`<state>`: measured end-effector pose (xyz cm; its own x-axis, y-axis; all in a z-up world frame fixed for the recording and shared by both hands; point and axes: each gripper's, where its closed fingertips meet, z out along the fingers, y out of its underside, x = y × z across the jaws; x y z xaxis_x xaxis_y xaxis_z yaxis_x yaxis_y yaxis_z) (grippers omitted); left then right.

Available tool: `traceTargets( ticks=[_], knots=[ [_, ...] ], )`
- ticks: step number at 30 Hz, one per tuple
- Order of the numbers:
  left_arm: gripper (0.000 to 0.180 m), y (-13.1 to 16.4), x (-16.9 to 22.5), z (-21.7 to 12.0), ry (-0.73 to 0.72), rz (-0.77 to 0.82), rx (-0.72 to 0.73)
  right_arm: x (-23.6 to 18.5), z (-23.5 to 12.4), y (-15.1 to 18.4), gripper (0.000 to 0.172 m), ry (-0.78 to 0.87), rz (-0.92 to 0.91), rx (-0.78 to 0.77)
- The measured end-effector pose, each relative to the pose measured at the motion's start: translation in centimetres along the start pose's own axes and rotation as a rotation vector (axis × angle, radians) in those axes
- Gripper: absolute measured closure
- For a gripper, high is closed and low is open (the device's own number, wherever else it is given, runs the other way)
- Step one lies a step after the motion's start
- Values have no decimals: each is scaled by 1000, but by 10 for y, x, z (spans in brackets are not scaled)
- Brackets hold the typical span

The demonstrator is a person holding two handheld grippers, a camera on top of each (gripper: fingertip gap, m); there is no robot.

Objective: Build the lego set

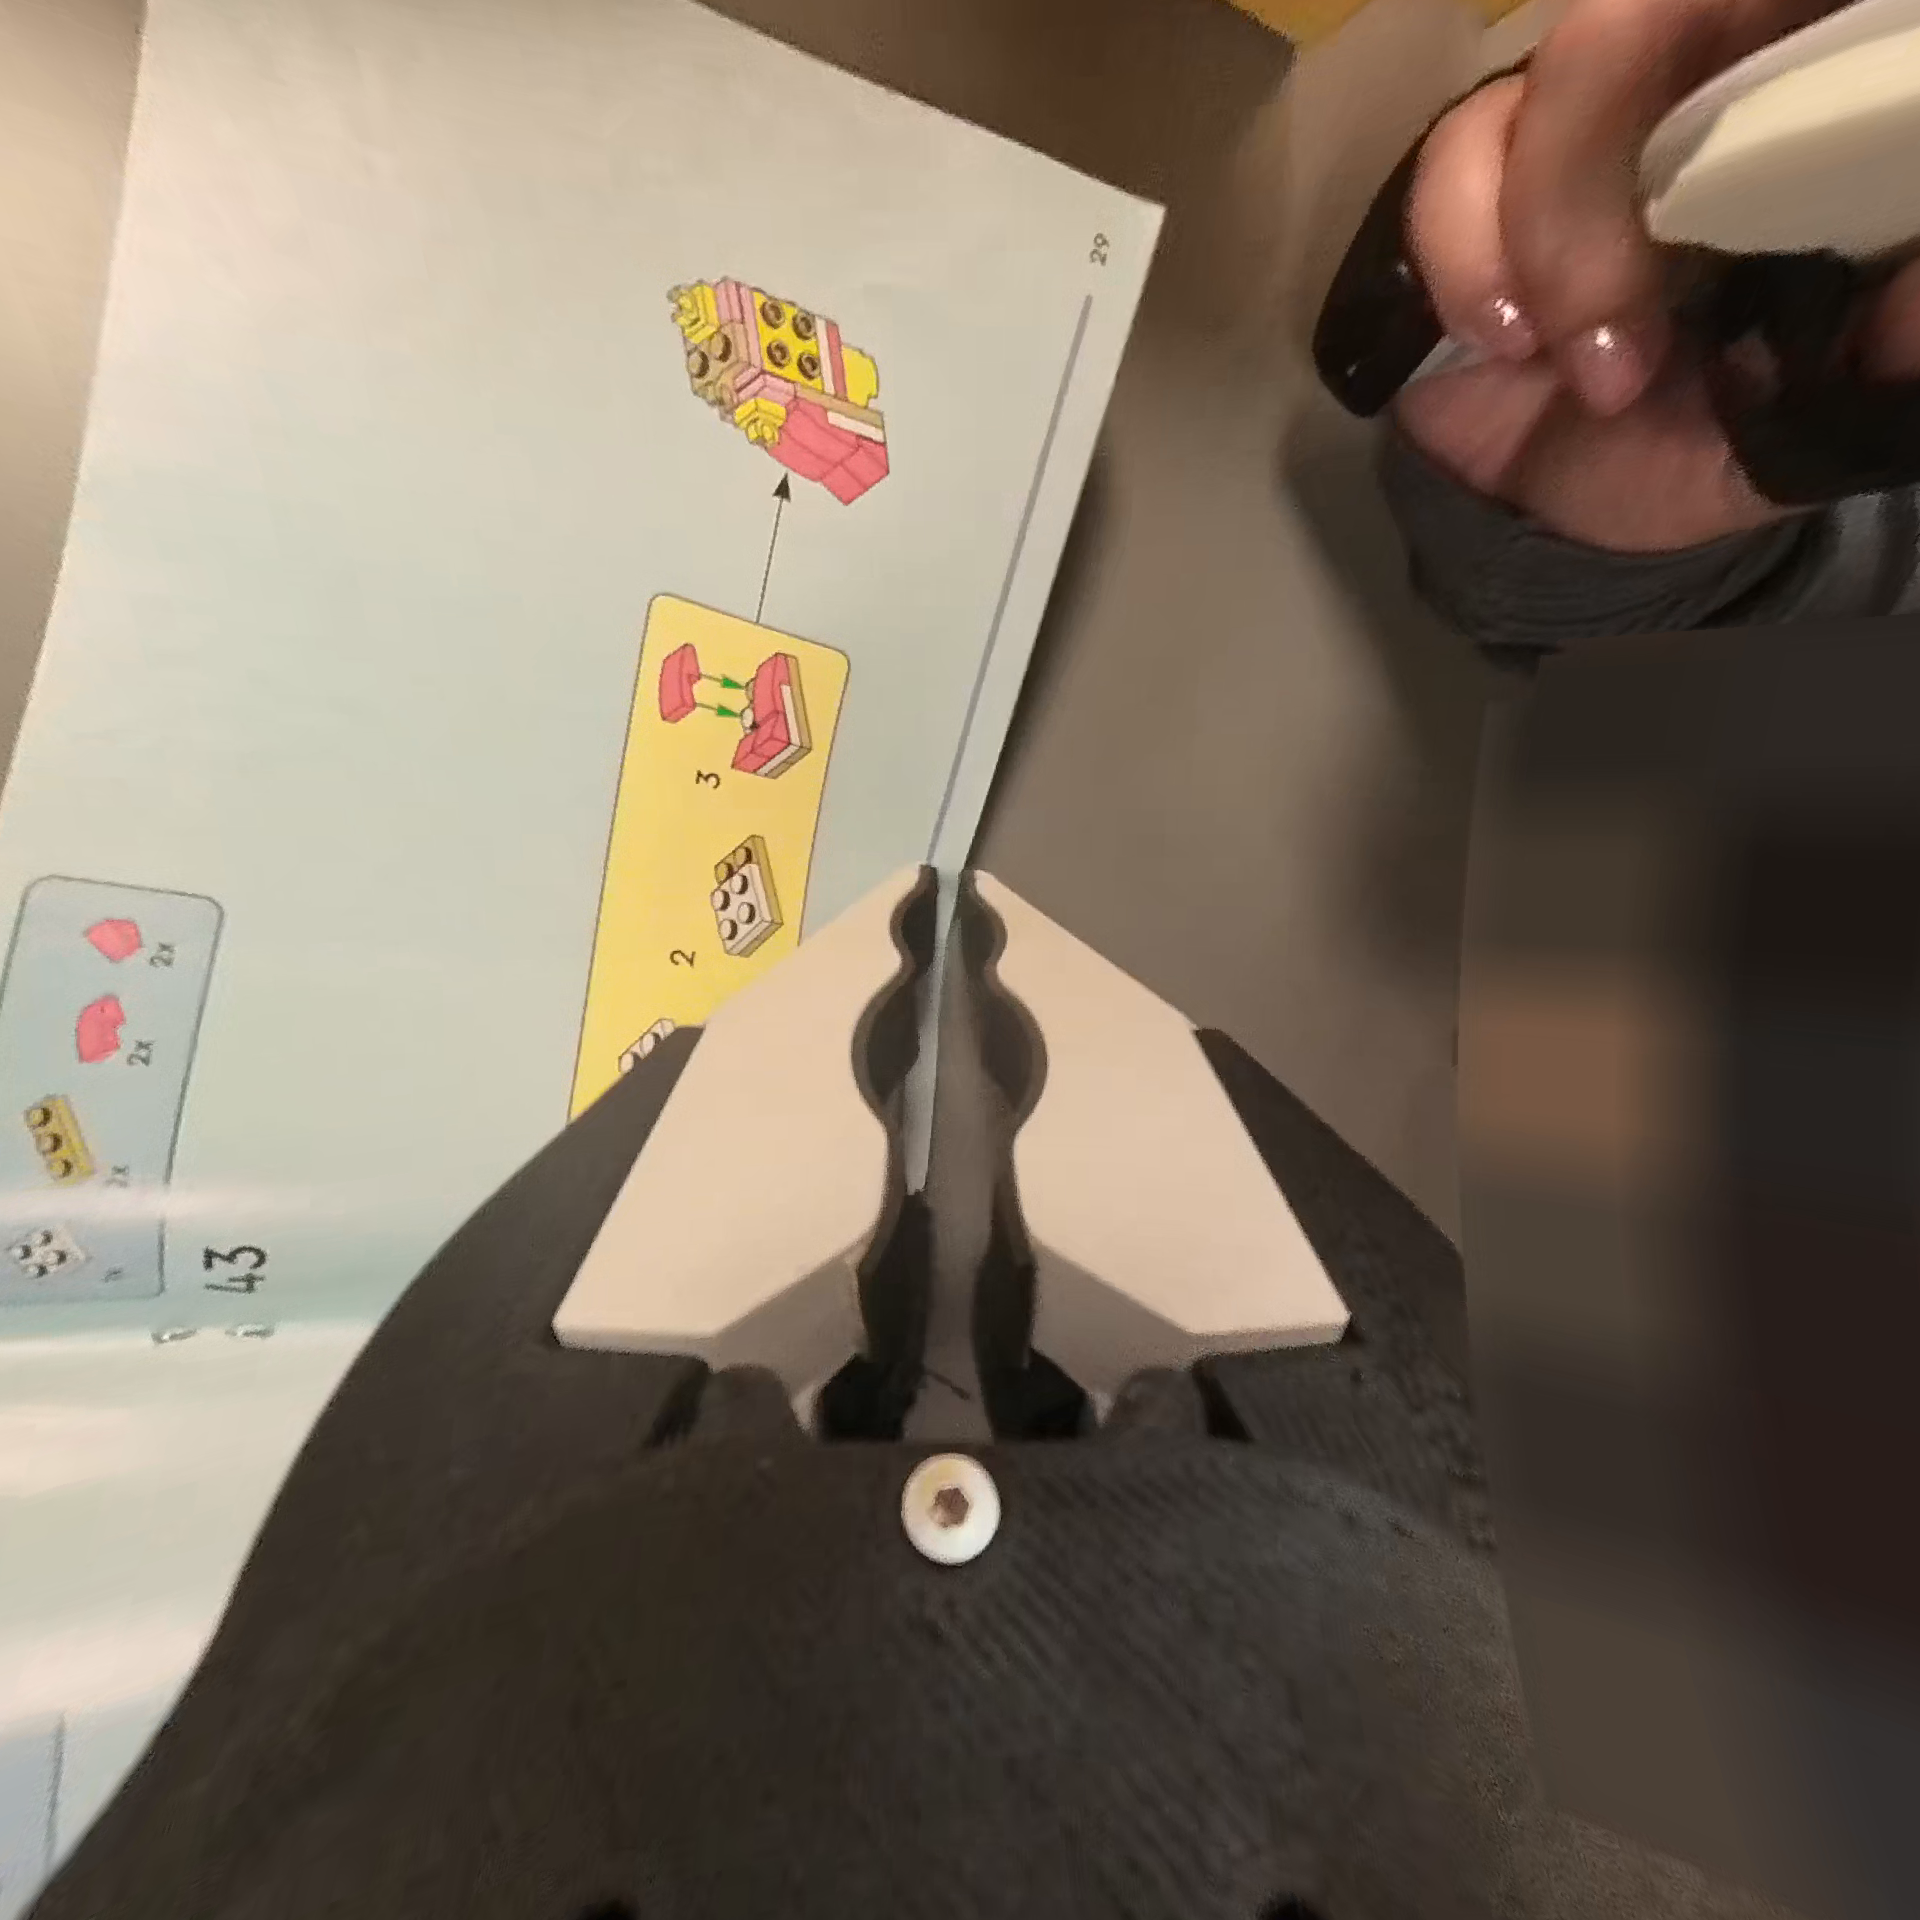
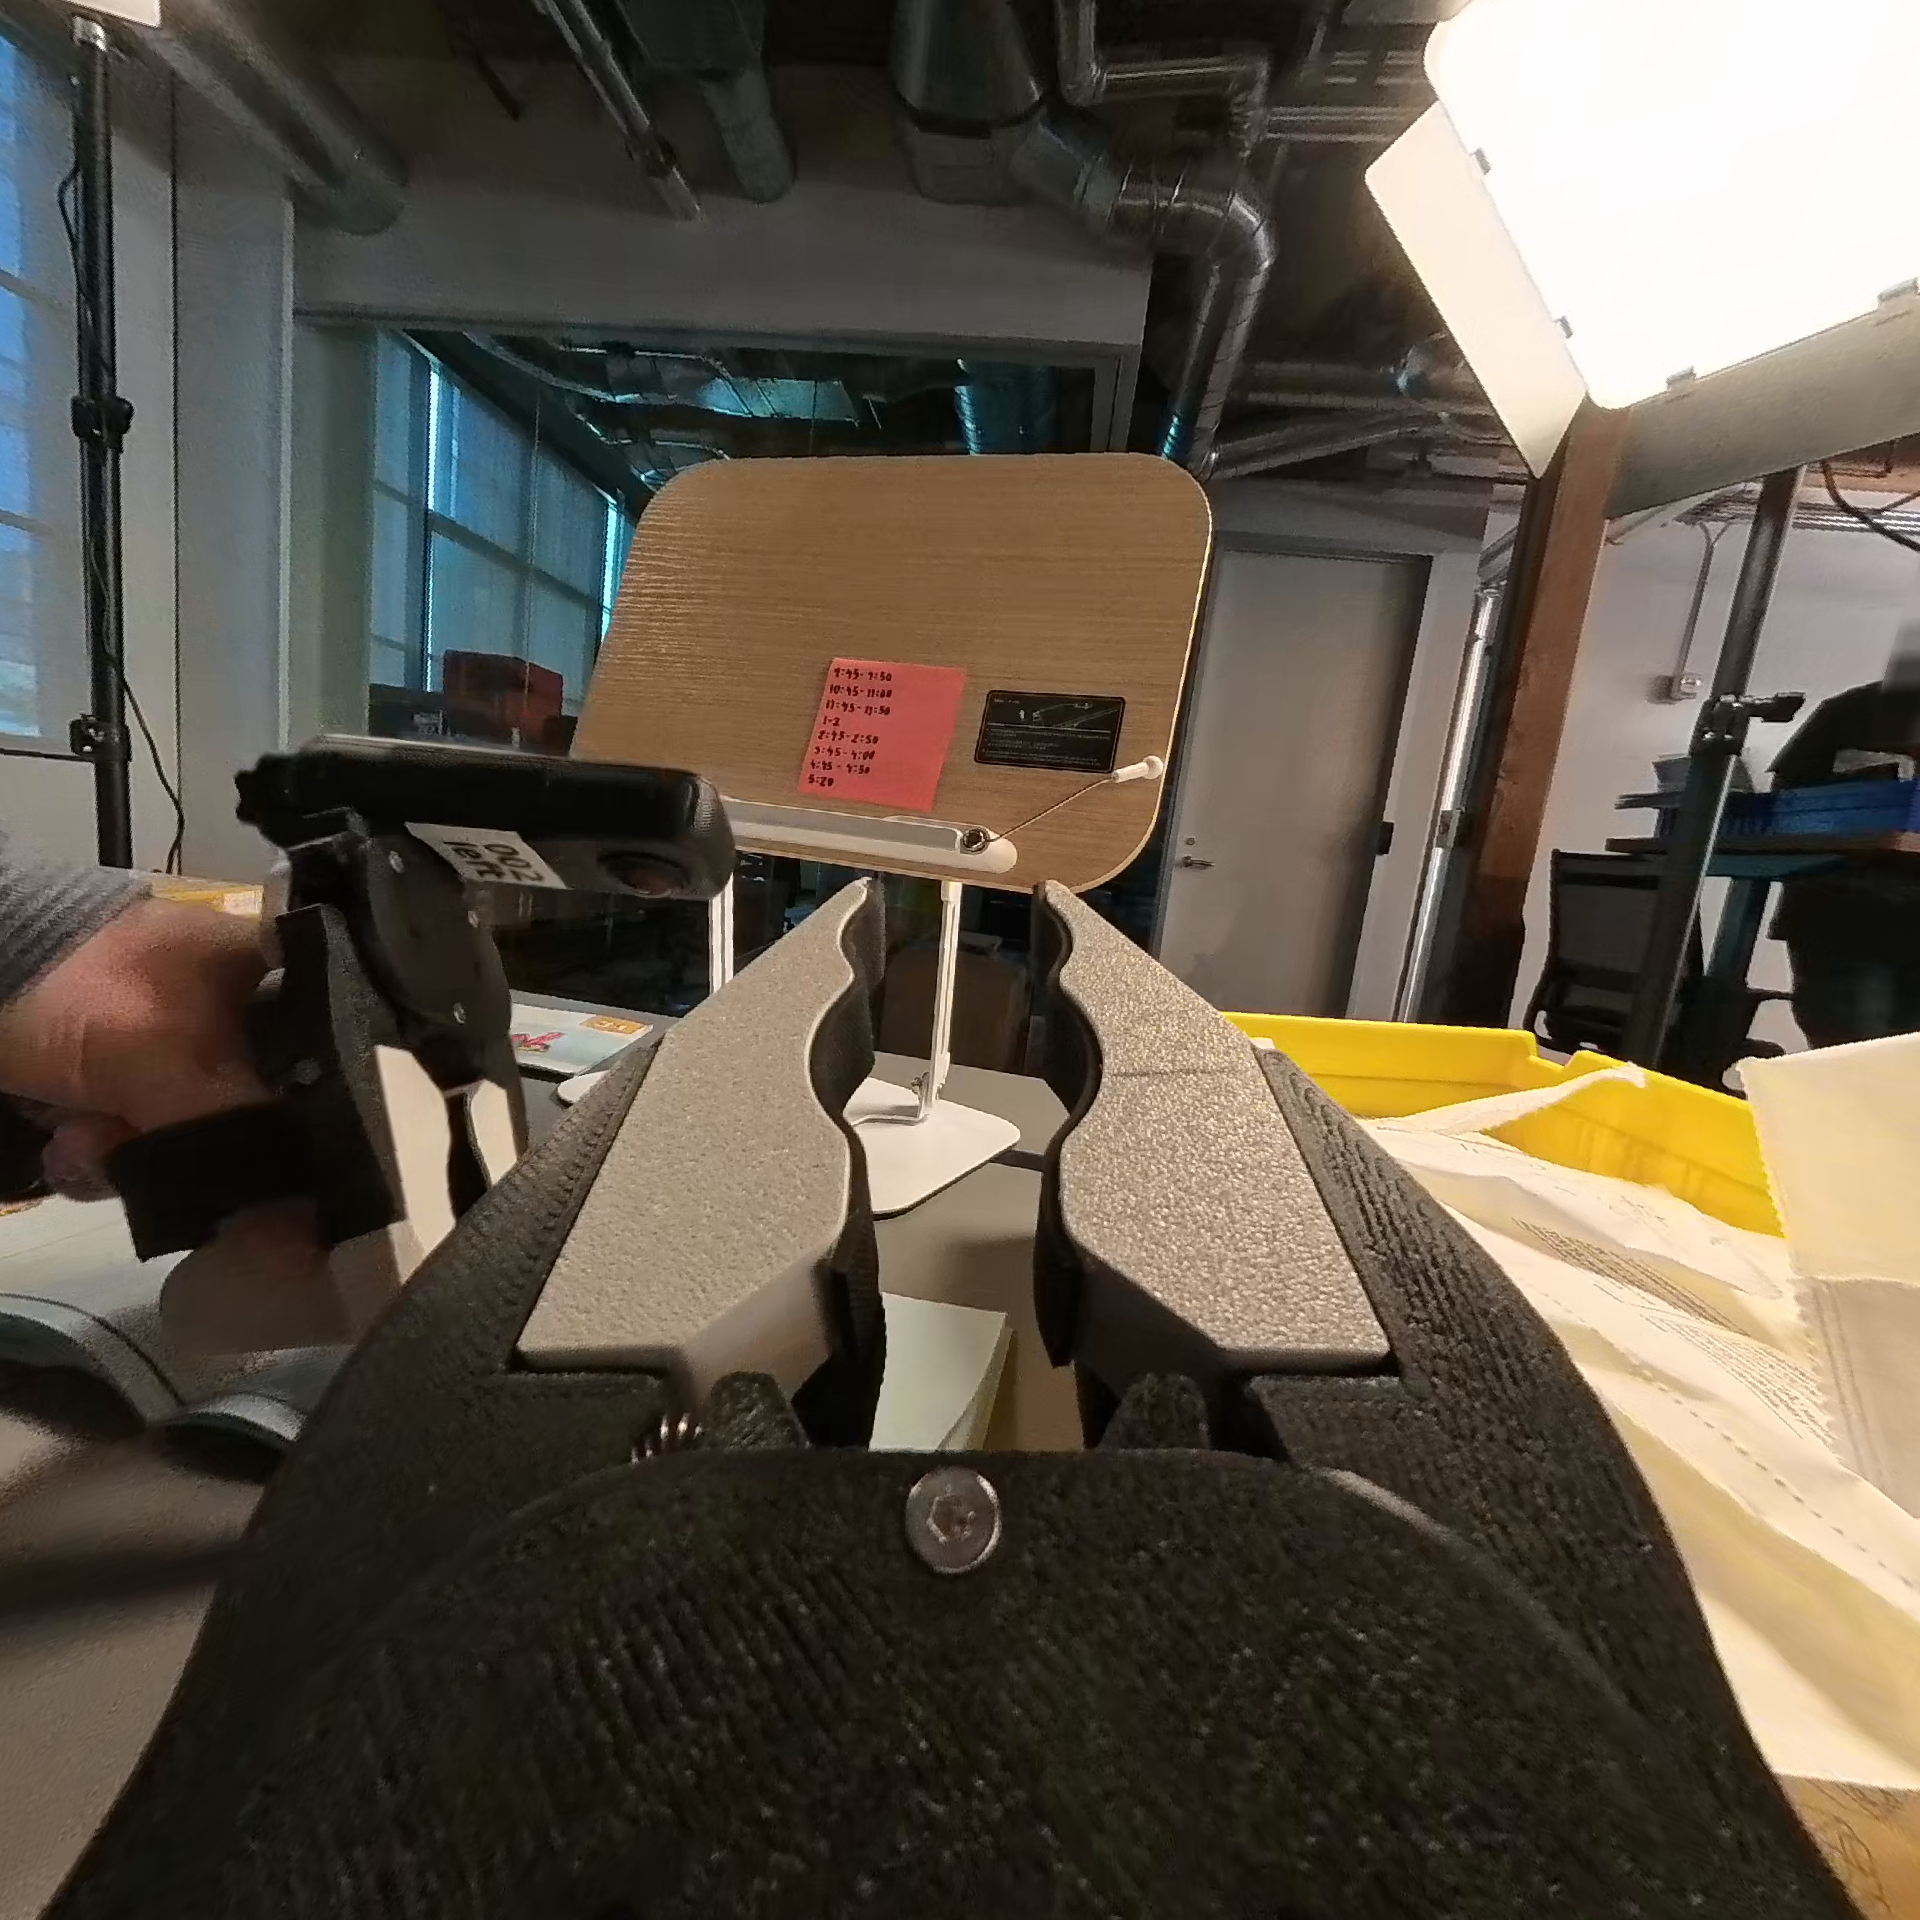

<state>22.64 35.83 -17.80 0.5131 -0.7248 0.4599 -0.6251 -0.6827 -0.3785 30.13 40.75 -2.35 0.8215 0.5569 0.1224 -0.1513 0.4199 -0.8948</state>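
Nearest in the left wrist view: left gripper (image 1: 945, 883), pale fingers (image 1: 790, 1049) closed narrow on the edge of a pale-blue instruction page (image 1: 499, 540), paper running edge-on between both pads from tips back toward the hinge. Page printed w/ brick-build diagrams, a yellow step panel (image 1: 717, 831) just left of the tips, the sheet curving away up and left over a grey-brown tabletop (image 1: 1247, 727). Upper right, blurred: a hand (image 1: 1558, 343) wrapped round the other tool's black grip.

Nearest in the right wrist view: right gripper (image 2: 956, 914), grey fingers (image 2: 727, 1091) parted to a moderate gap, nothing between the pads, pointing level across the desk. Left, close by: the left gripper's body (image 2: 416, 935) in a hand, tips hidden from this side. Right: loose cream paper sheets (image 2: 1610, 1351) lying over a yellow bin (image 2: 1455, 1060). Farther, dead ahead: wood-grain board on a white stand (image 2: 894, 665), a pink sticky note (image 2: 883, 732) and a black label stuck on it. Beyond: glass partitions, ceiling ducts, a bright light panel top right.

Risks, as judged: thin sheet pinched at its margin only, so a sharp pull or twist could tear or crease it; glossy paper could slide out if the pinch eases; curled free end could catch the tabletop and fold under. Frame blur hints at quick motion, which would raise all three.
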Motion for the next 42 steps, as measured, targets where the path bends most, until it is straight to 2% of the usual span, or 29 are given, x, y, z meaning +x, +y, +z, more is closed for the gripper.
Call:
traceTargets(
  ticks=[5, 17, 33, 37, 42],
  knots=[
    [178, 0, 0, -1, 83, -80, 35, 0, 0, 0, 146, -2, 0, -1],
    [178, 0, -1, -2, 179, -163, 70, -2, 1, 1, 146, -13, 3, -3],
    [179, 0, -4, -3, 267, -251, 24, -4, 1, 1, 148, -19, -12, -2],
    [180, 4, -4, -2, 238, -188, 13, -4, 1, 0, 148, -18, -14, 0],
    [180, 4, -10, -6, 43, -17, 15, -3, 0, -1, 149, -12, -21, 2]
  ],
)
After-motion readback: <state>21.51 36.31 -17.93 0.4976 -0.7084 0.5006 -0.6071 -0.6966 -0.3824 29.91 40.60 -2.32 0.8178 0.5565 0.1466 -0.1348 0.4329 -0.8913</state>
